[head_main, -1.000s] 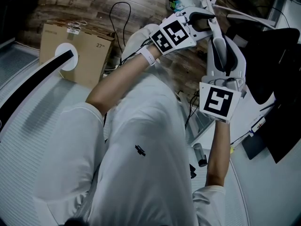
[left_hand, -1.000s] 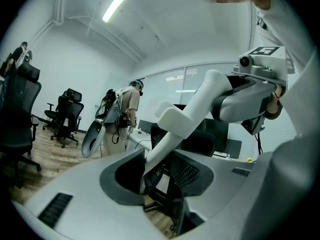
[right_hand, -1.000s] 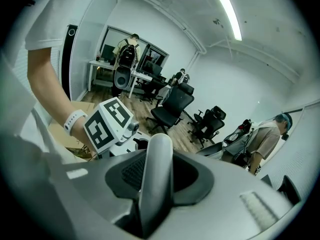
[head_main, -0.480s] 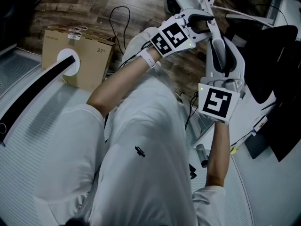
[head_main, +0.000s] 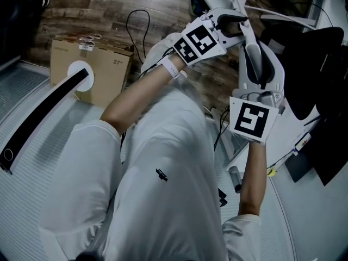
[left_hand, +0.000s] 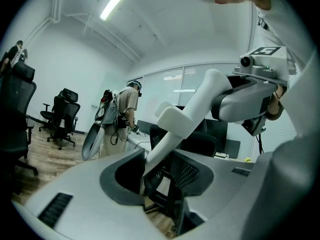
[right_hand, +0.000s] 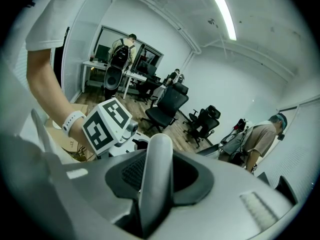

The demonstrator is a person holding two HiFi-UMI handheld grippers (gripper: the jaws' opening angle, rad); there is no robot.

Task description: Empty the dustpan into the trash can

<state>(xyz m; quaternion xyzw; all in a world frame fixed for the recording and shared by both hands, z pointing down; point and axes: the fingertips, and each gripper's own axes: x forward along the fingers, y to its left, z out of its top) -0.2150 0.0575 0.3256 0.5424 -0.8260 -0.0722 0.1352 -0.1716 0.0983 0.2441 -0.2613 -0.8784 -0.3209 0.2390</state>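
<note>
Dustpan handle (right_hand: 157,154) held up at the upper right of the head view; carrying step, emptying not yet begun.
It is pinched by the right gripper (right_hand: 162,176), while the left gripper (left_hand: 160,169) is spread, the handle lying against one jaw. The pan and trash can cannot be surely made out; next, positioning over the can and tilting are judged needed. On the cardboard box (head_main: 100,72), upper left, "27" is read.
</note>
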